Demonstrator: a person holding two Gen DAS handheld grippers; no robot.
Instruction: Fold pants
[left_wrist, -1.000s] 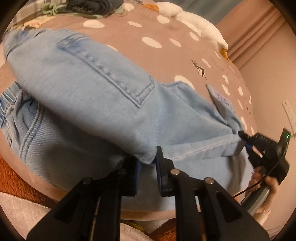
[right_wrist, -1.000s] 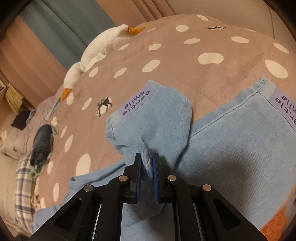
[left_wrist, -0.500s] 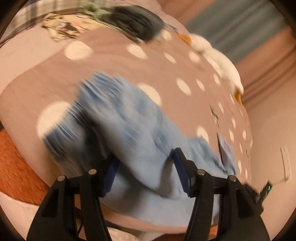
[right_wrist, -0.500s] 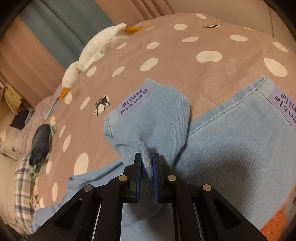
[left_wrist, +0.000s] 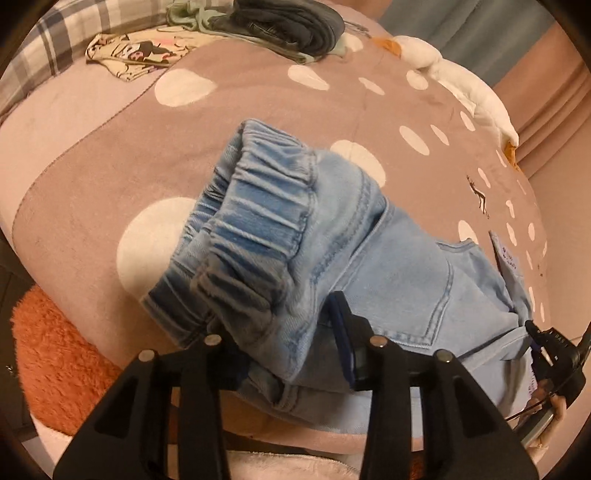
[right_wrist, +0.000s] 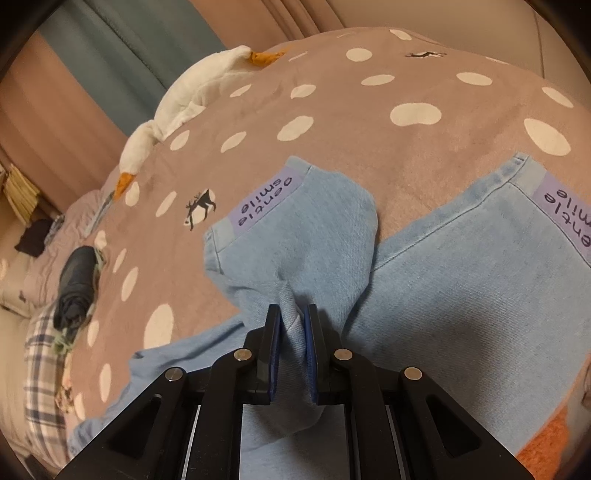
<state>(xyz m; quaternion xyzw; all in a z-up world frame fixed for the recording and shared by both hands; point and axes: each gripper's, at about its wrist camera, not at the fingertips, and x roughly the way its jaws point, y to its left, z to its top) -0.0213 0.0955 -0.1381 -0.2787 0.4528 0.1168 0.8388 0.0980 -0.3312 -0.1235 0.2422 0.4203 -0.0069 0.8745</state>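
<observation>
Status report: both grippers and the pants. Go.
Left hand-held gripper open, straddling folded waistband. Right hand-held gripper shut on pants leg fabric. Nothing in the way on the dotted blanket.

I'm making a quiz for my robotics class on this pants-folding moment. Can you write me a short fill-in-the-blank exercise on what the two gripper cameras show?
1. The right gripper is shut on a pinch of the light blue ____.
2. The left gripper has its jaws ____, with the elastic waistband lying between them.
3. The blanket under the pants is brown with white ____.
4. The purple label on the hem reads "gentle ____".

Missing words: pants; open; dots; smile
</observation>
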